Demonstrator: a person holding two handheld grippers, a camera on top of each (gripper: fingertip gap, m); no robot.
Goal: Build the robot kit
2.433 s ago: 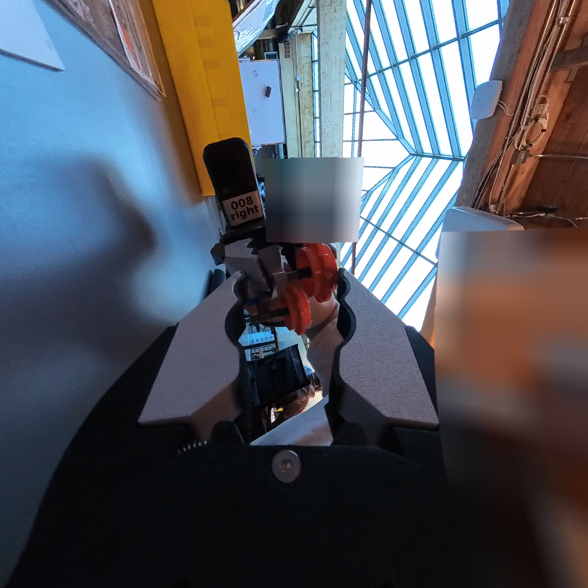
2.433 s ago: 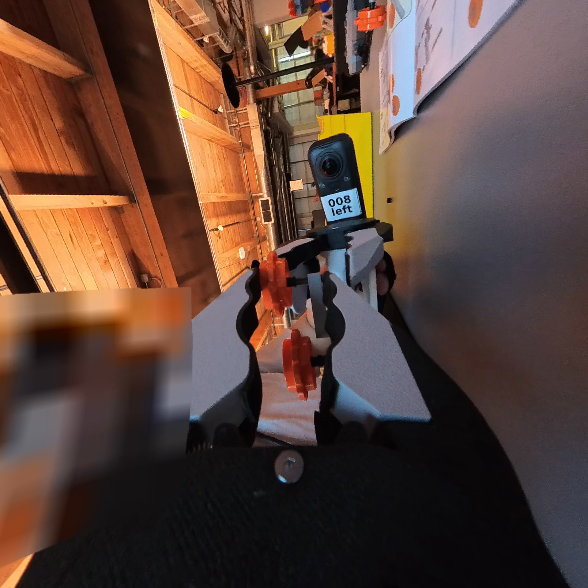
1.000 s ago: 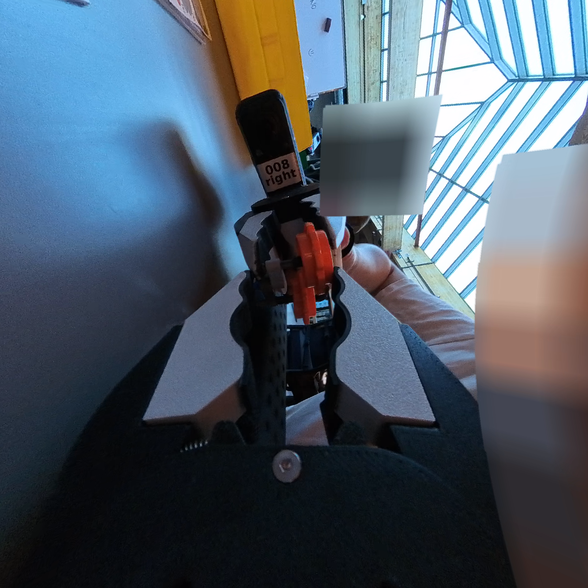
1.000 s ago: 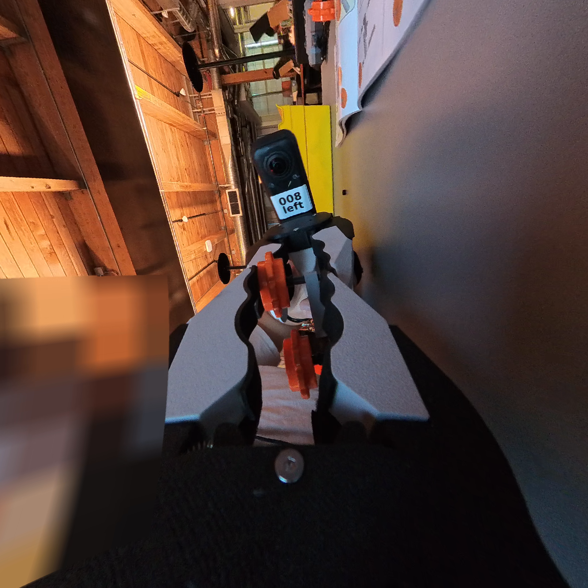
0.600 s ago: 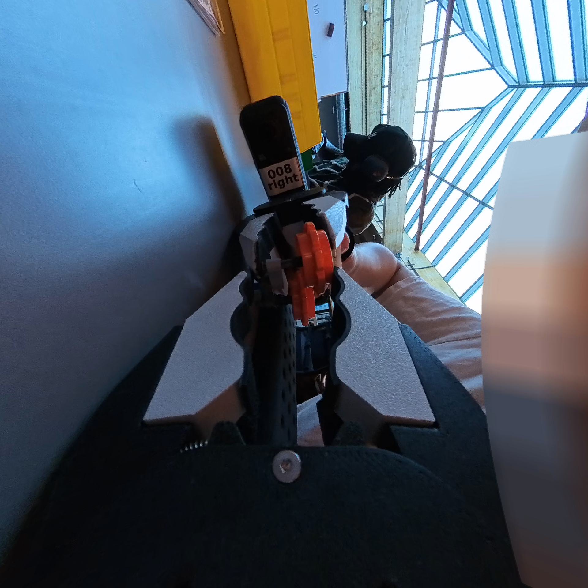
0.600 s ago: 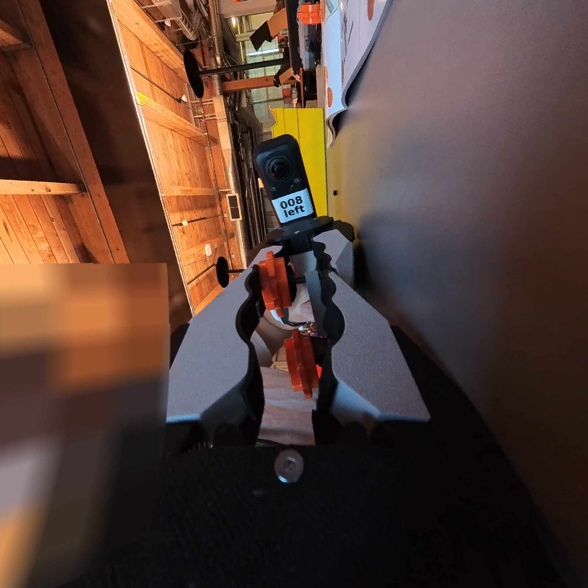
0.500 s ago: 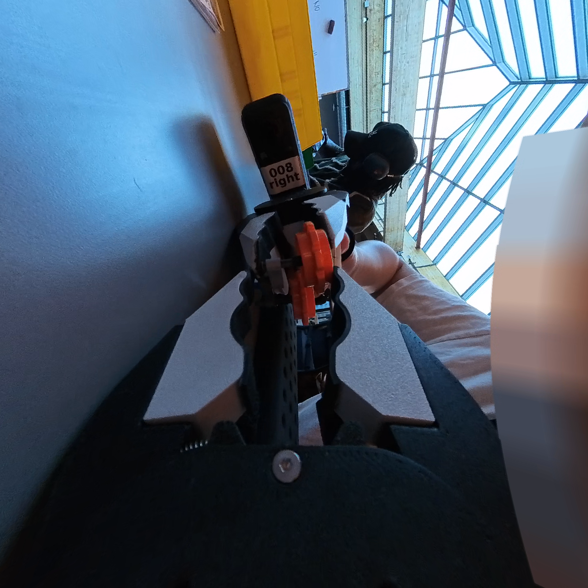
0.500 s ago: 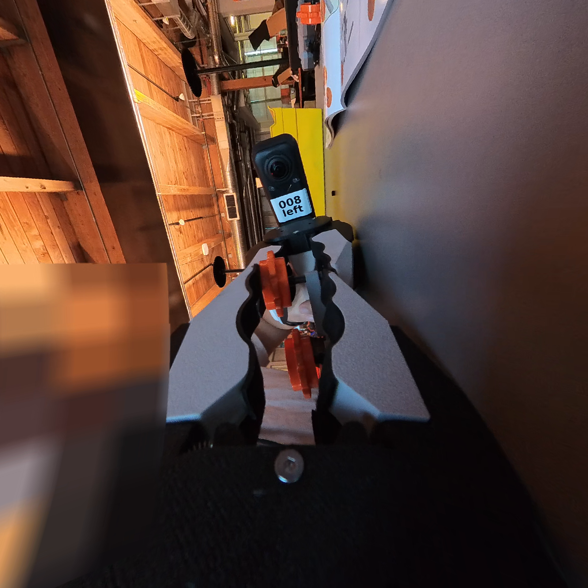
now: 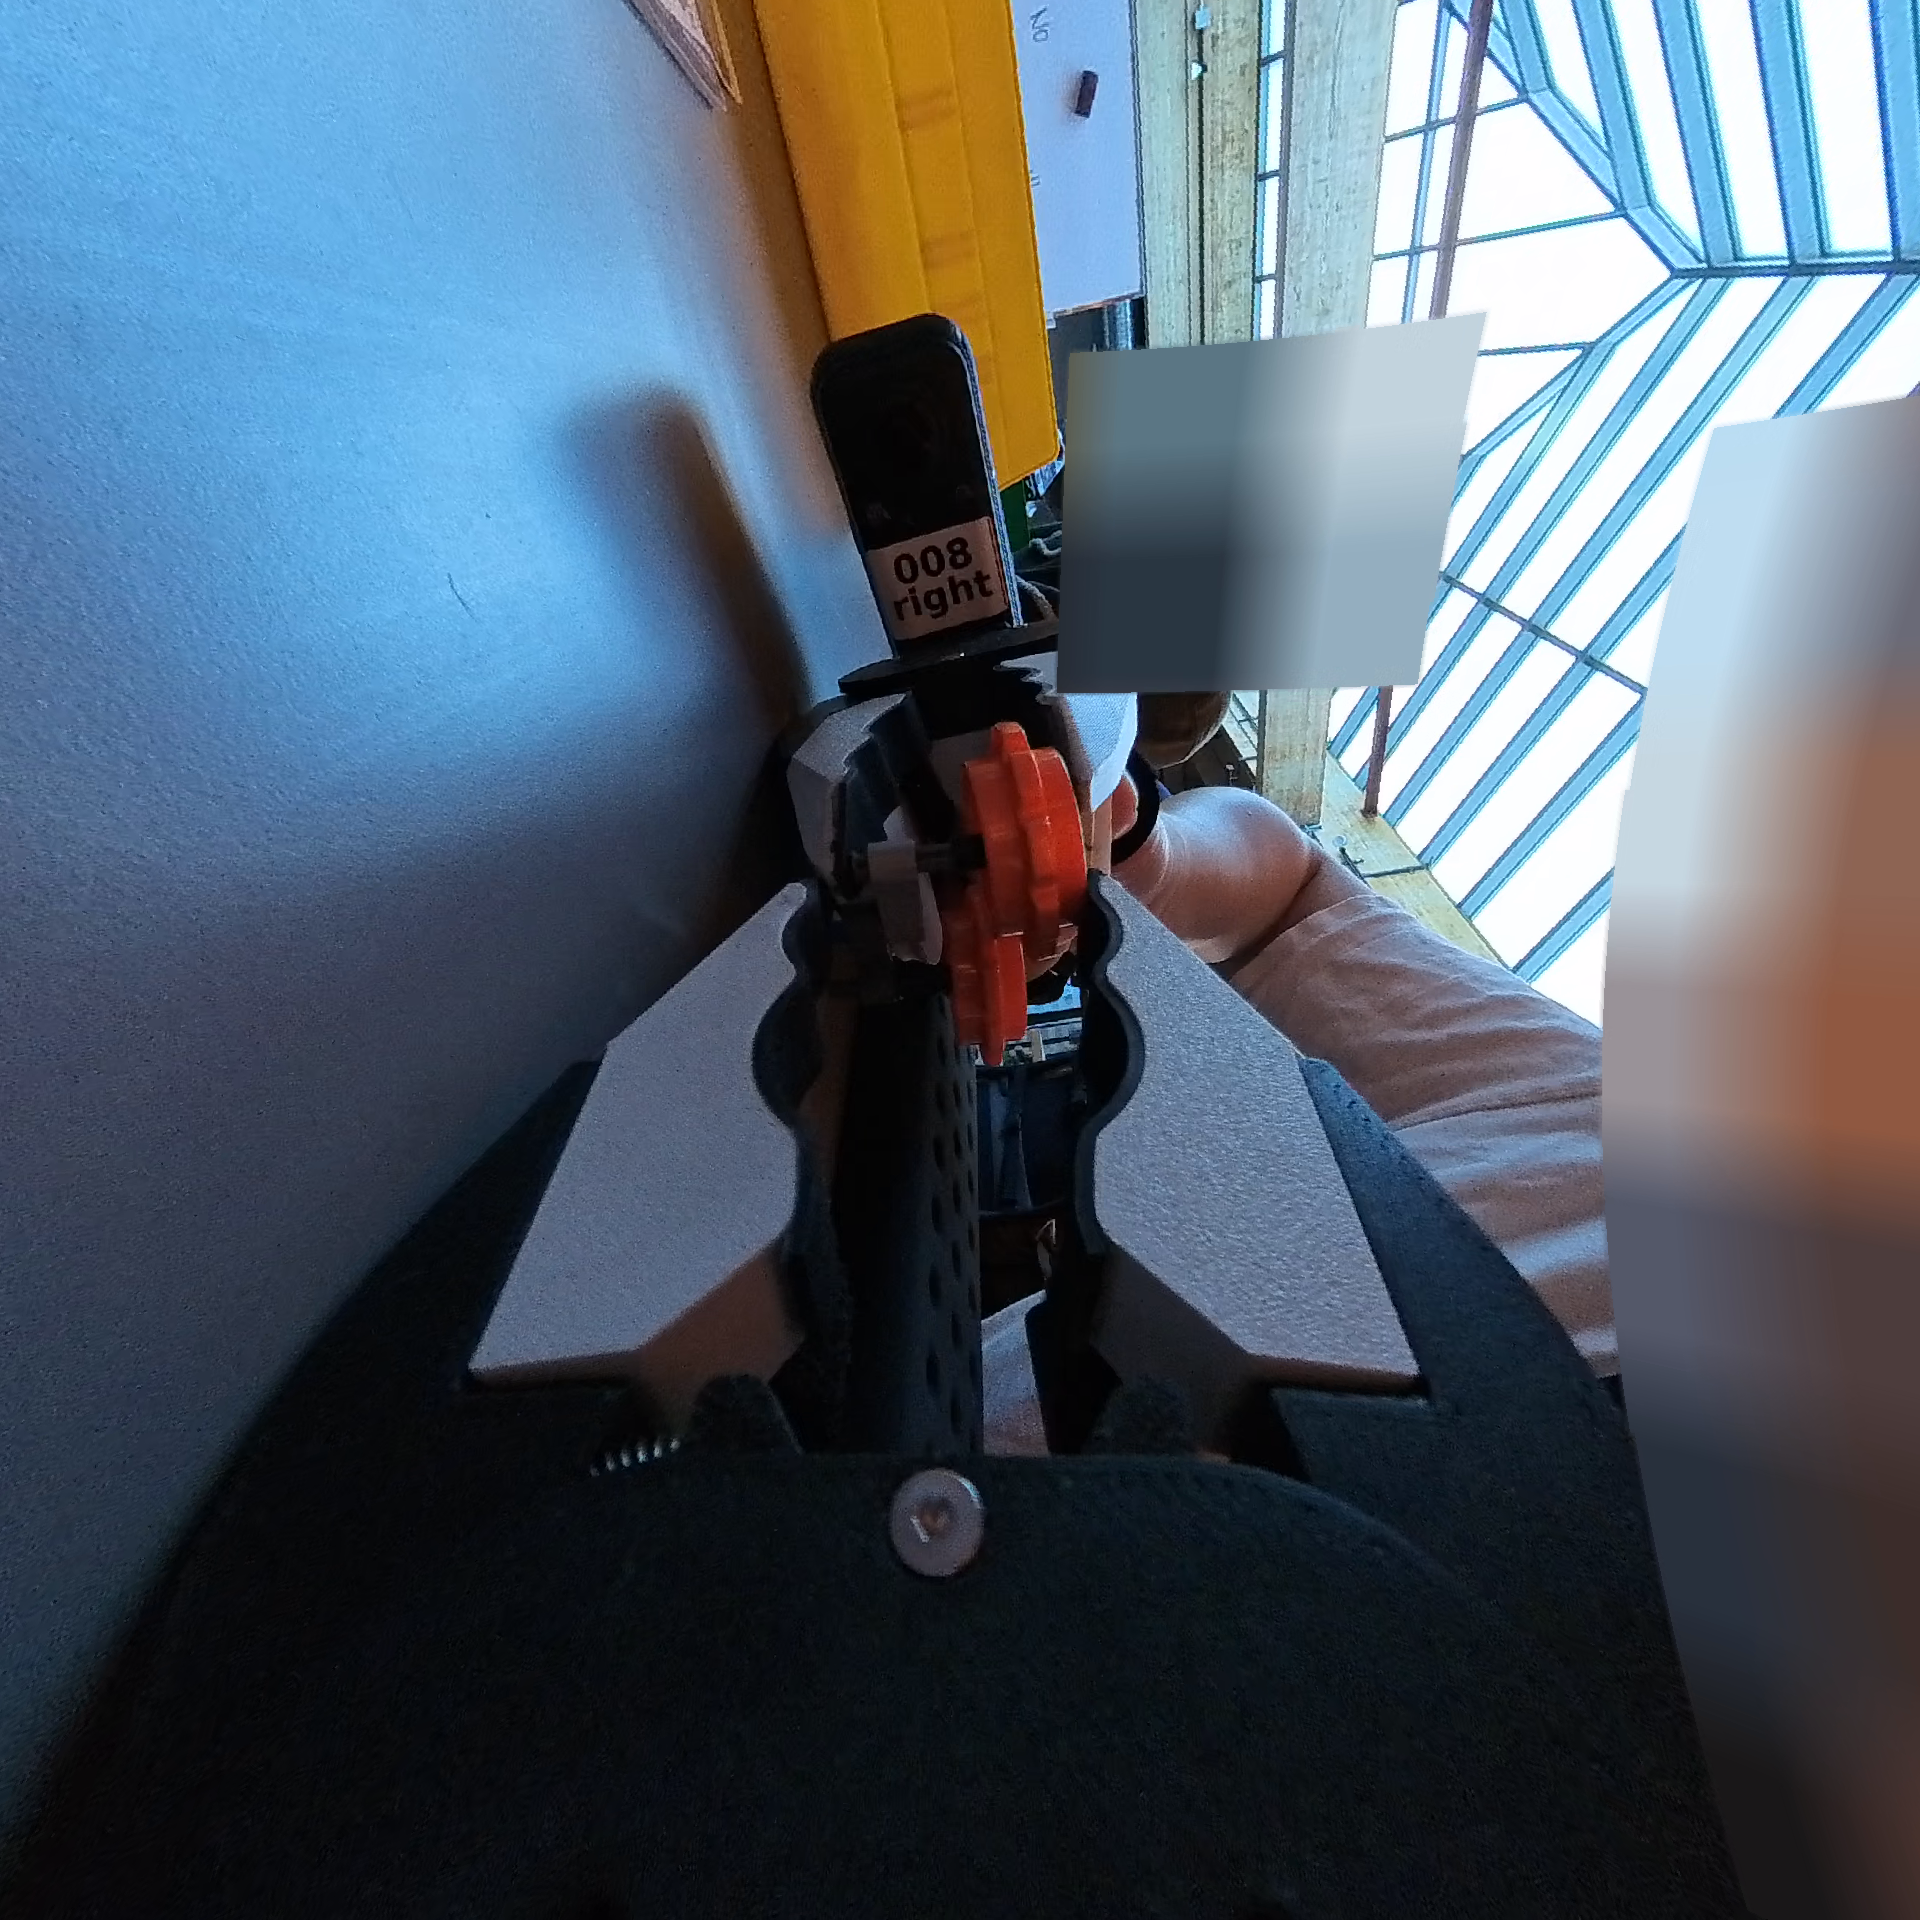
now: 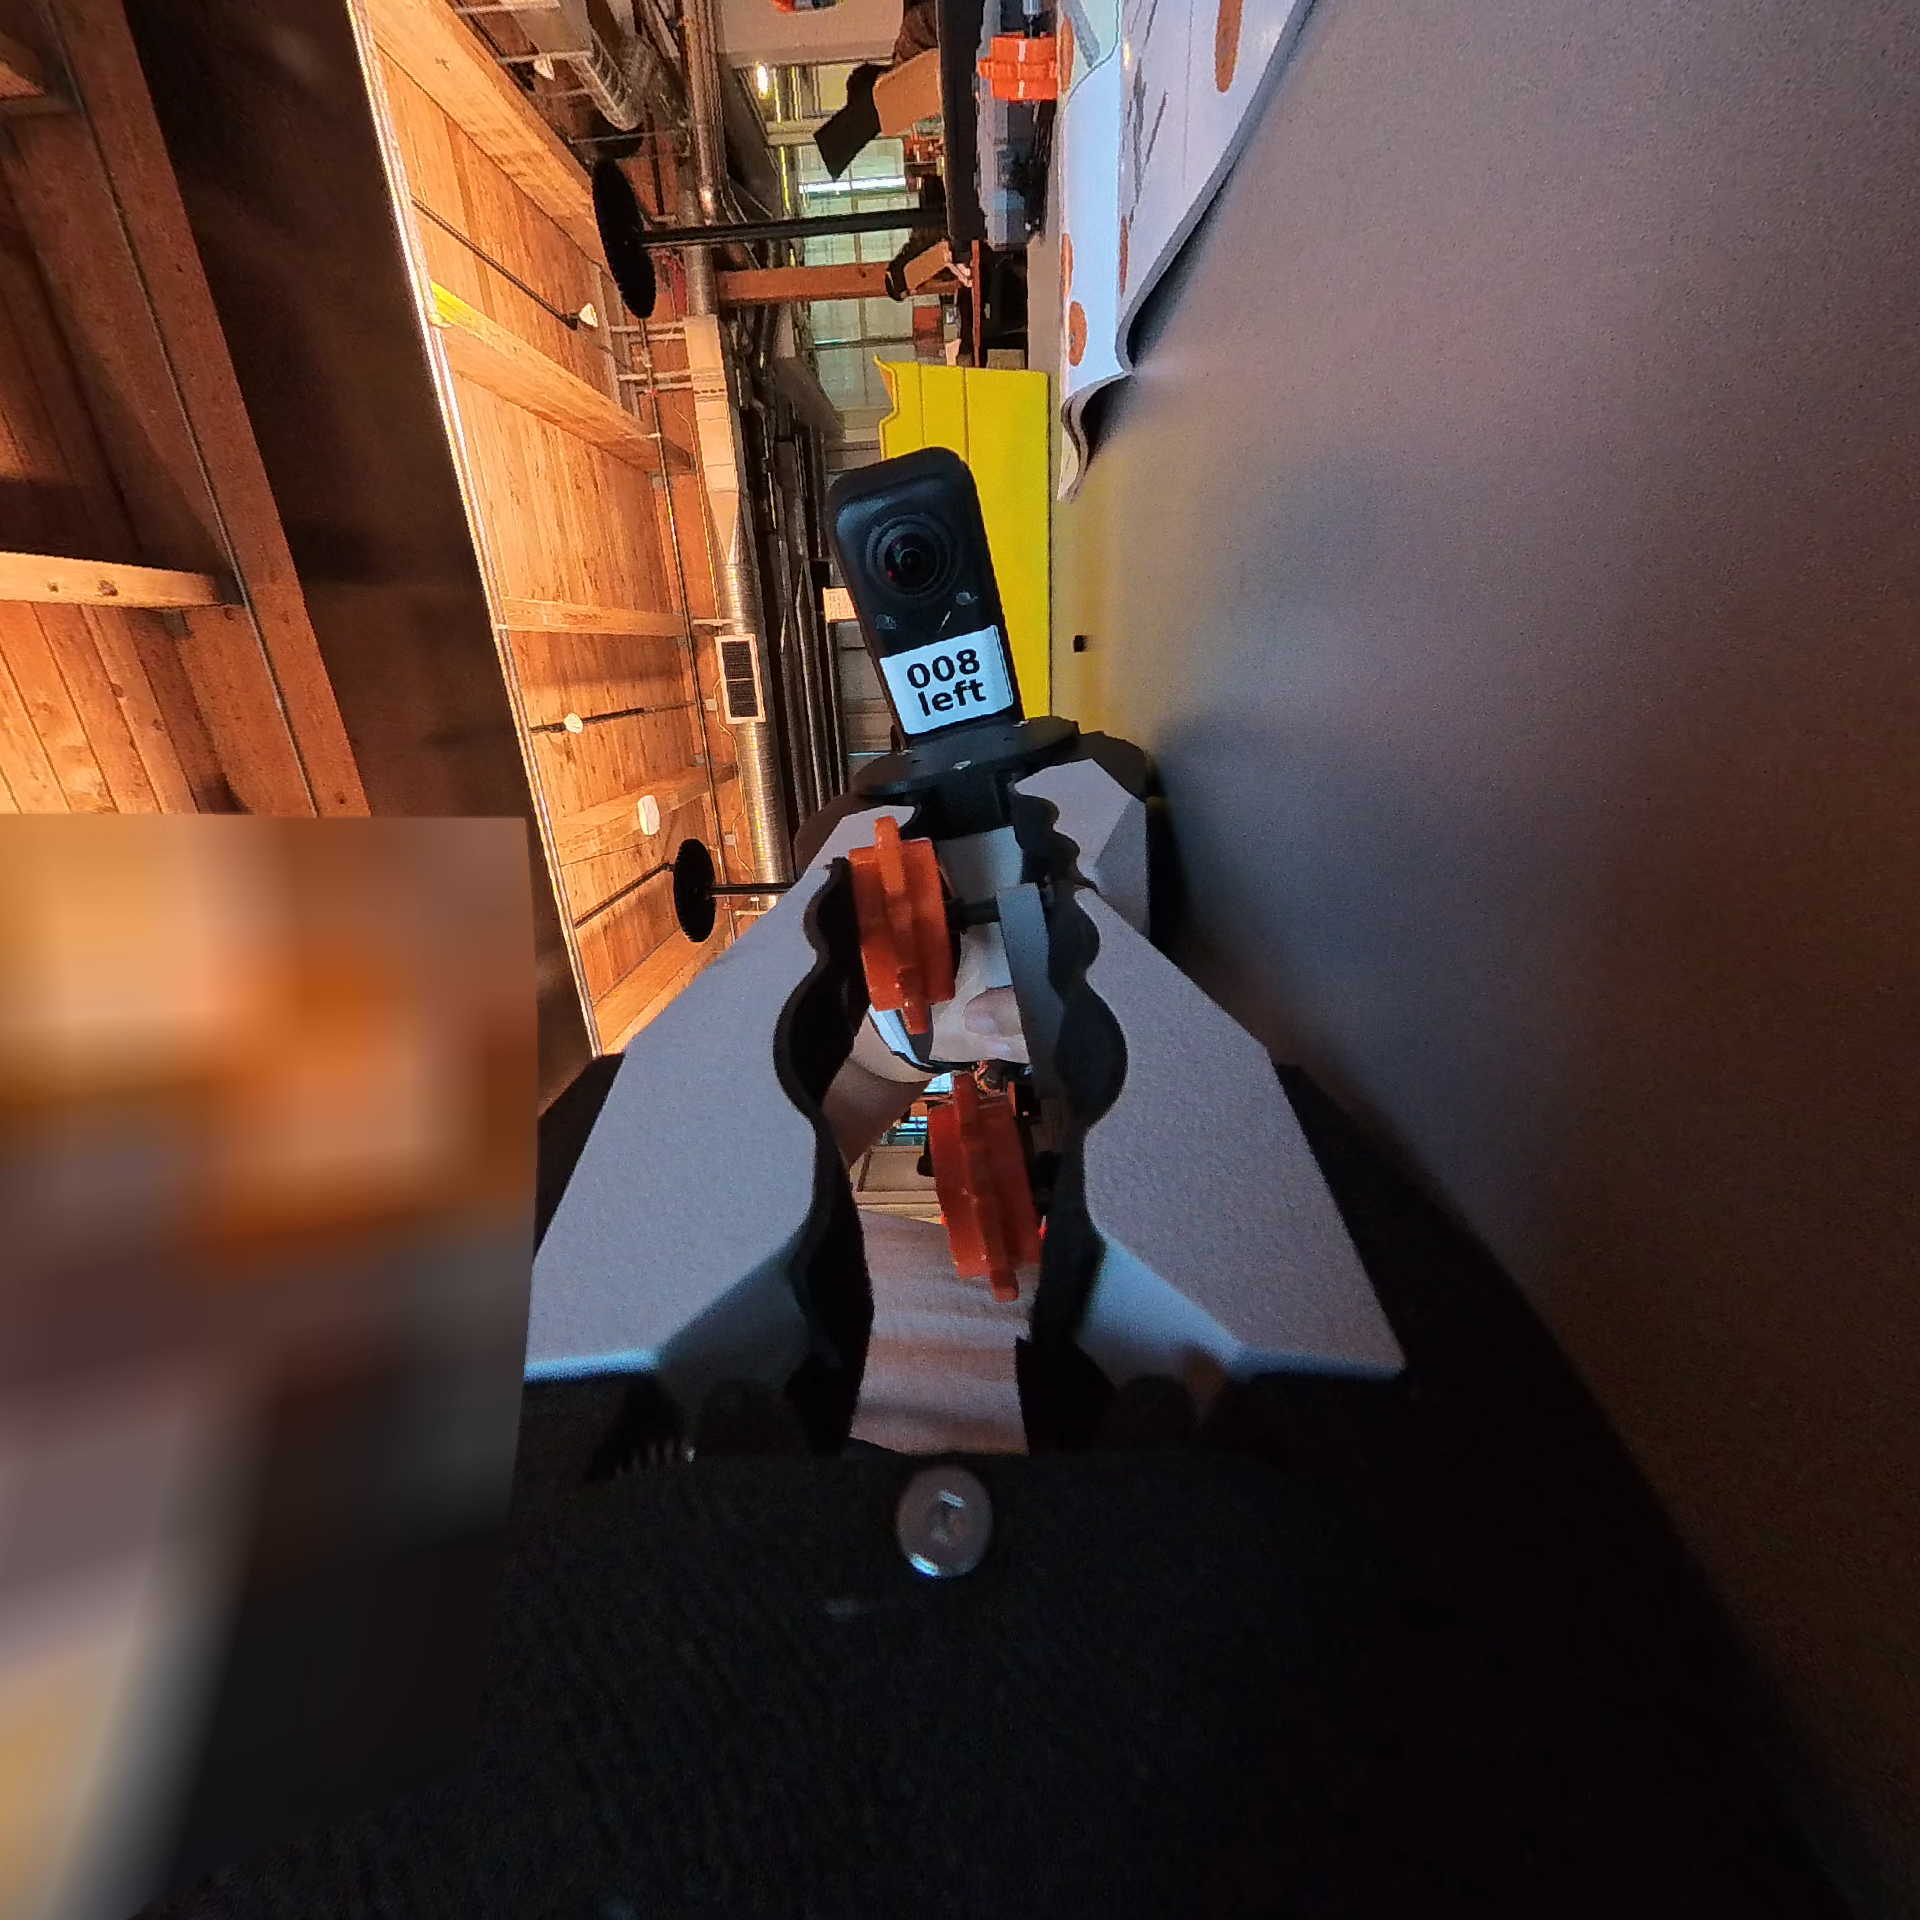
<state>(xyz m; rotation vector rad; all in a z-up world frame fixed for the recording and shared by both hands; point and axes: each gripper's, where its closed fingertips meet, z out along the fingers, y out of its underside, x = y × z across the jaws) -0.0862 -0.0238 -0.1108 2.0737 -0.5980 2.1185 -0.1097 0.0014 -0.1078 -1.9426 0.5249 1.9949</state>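
Left gripper [image 9: 940, 997]: its two grey fingers [image 9: 665, 1174] stand spread, a clear gap between them and nothing pinched; it points straight at the other gripper, tip to tip.
Right gripper [image 10: 945, 1049]: fingers [image 10: 1226, 1195] likewise parted, gripping nothing, aimed back at the left one.
Right gripper as the left wrist view has it [image 9: 935, 862]: it sits at 12 o'clock from the left fingertips, just beyond them, with a black camera [image 9: 914, 468] bearing a white label standing on top and orange toothed knobs [image 9: 1013, 831] on its side — a black perforated handle [image 9: 925, 1195] runs down through the gap toward 6 o'clock.
Left gripper as the right wrist view has it [image 10: 997, 883]: again at 12 o'clock, just past the fingertips; its black camera [image 10: 914, 561] faces this way, one orange knob [image 10: 899, 925] near the tips and another [image 10: 982, 1184] lower in the gap.
Hand [image 9: 1216, 862]: a bare hand wraps the right gripper's grip at about 1 o'clock, a pale pink sleeve [image 9: 1455, 1091] trailing toward 3 o'clock.
Grey surface [image 9: 312, 520]: a plain flat panel lies close along the left side of the left view, both grippers near it — whether they touch it I cannot tell.
Surroundings: a yellow panel [image 9: 914, 156] at 12 o'clock in the left view, slatted windows [image 9: 1662, 156] at 2 o'clock; wooden planking [image 10: 208, 468] at 10 o'clock in the right view.
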